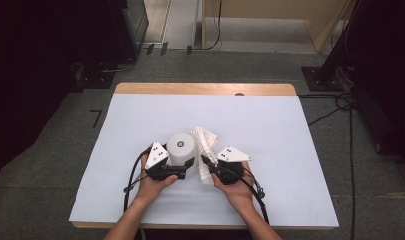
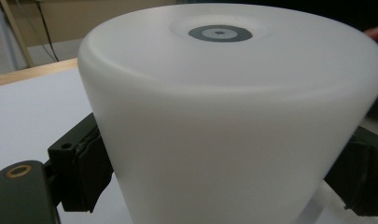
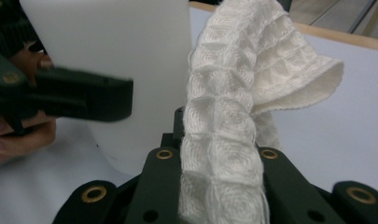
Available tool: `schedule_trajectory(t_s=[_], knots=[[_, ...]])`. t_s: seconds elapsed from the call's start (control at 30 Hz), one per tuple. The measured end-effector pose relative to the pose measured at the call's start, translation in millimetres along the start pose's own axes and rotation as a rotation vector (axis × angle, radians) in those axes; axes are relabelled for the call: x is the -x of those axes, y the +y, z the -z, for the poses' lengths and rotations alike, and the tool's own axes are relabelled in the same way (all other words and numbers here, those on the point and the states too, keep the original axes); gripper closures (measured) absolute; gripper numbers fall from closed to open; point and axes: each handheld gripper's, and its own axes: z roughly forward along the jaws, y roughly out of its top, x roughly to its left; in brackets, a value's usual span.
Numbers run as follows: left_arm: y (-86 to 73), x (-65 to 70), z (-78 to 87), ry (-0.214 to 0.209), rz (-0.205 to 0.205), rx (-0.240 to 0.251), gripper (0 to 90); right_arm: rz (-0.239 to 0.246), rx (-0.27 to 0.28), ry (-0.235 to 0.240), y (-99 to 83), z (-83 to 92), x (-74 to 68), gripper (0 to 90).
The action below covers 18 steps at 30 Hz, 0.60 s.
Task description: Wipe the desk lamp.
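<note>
Cup (image 1: 181, 148) stands upside down mid-table, clamped by the left gripper (image 1: 190, 165); the right gripper (image 1: 206, 162) pinches a cloth (image 1: 206, 141) touching its side. Likely wiping; next, rub the cloth along the wall, cup held steady

cylinder (image 1: 181, 147) on table (image 1: 290, 130), cloth (image 1: 205, 142) right

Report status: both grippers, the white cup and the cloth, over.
Left gripper clamped on upturned white plastic cup. Right gripper shut on white waffle-weave cloth, held beside the cup's wall. White table mat: nothing in the way.
</note>
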Motion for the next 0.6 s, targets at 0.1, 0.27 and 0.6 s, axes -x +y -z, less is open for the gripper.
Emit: schedule_trajectory(t_s=[0.1, 0.27, 0.6], knots=[[-2.1, 0.8, -2.2, 0.013, -0.019, -0.019, 8.6, -0.006, 0.016, -0.013, 1.6, 3.9, 3.1, 79.4], [-9.0, 0.4, -6.4, 0.017, -0.035, -0.061, 8.5, -0.016, 0.019, -0.029, 2.0, 7.8, 8.2, 79.4], [-8.5, 3.4, -1.3, 0.051, -0.023, -0.021, 0.0, -0.019, 0.014, -0.034, 0.1, 7.6, 13.1, 79.2]])
